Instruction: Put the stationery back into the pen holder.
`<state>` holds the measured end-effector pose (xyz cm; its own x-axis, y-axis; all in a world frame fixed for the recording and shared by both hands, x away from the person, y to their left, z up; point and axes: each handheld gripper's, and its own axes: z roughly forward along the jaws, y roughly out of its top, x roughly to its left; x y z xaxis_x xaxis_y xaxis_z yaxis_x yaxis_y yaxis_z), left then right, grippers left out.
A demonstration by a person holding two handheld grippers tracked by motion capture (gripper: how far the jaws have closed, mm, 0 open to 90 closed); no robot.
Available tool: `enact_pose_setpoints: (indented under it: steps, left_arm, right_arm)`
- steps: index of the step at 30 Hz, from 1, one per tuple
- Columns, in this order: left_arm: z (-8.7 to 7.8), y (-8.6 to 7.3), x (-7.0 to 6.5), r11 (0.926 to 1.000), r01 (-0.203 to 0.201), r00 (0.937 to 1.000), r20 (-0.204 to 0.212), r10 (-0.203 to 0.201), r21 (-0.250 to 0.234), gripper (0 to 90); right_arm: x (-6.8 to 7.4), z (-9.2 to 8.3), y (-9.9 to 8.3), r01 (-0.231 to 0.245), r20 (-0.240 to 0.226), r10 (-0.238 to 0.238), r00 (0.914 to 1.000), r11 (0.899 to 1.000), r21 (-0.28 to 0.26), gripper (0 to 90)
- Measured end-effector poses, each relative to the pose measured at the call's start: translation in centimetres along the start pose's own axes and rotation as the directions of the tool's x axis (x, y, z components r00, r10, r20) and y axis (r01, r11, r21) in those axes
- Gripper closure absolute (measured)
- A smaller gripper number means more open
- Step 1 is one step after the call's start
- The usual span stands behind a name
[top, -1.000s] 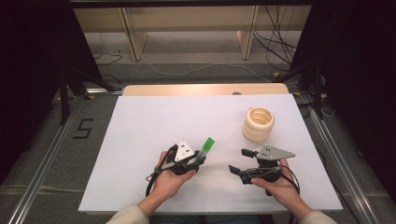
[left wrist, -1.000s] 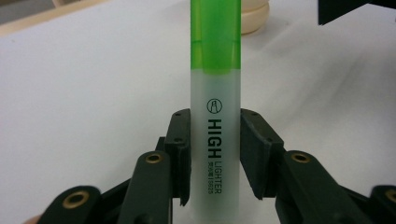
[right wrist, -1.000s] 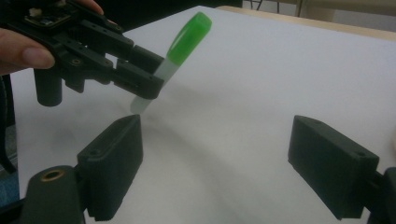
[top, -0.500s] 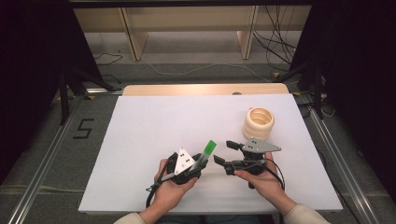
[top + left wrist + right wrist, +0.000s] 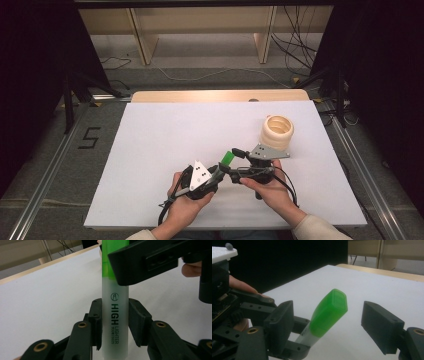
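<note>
Highlighter (image 5: 114,315) clamped by its white barrel in left gripper (image 5: 216,172), held just above the white table (image 5: 150,150), green cap (image 5: 328,313) pointing up and toward the far side. Right gripper (image 5: 231,161) straddling the cap, jaws apart, pads not yet touching it on either side; jaws just been closing, cap between them. Judged step: pulling the cap off. Done: highlighter picked up and presented, right gripper lined up around cap. Left: pinch the cap, pull it free; cap still seated on barrel. Roll of tape (image 5: 277,131) standing on the table beyond the right hand (image 5: 270,187), untouched.

Versus a second ago: right gripper then well apart from the highlighter, off to its right near the tape; now moved in to the left and up against the cap. Left gripper and highlighter barely shifted. Tape in same spot.
</note>
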<state>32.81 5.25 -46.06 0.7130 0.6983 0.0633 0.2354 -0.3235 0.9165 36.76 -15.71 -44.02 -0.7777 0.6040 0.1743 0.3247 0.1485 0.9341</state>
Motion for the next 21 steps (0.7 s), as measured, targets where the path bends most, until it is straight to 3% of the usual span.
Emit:
enact_pose_setpoints:
  steps: [9,19,21]
  left_arm:
    - [0.06,0.05,-0.13,1.0,0.0,0.9999,-0.011,0.0,-0.006,66.3]
    - [0.09,0.04,-0.09,1.0,-0.002,0.9999,-0.014,0.001,-0.007,66.3]
    - [0.09,0.05,-0.11,0.9999,-0.002,0.9998,-0.017,0.002,-0.012,66.3]
  right_arm:
    - [0.22,0.43,-0.02,-0.016,0.009,0.016,0.9998,1.0,-0.014,41.3]
    - [0.1,0.61,-0.08,-0.052,-0.007,0.052,0.9986,0.999,-0.015,50.4]
    - [0.09,0.64,-0.09,-0.062,-0.017,0.062,0.998,0.998,-0.016,55.6]
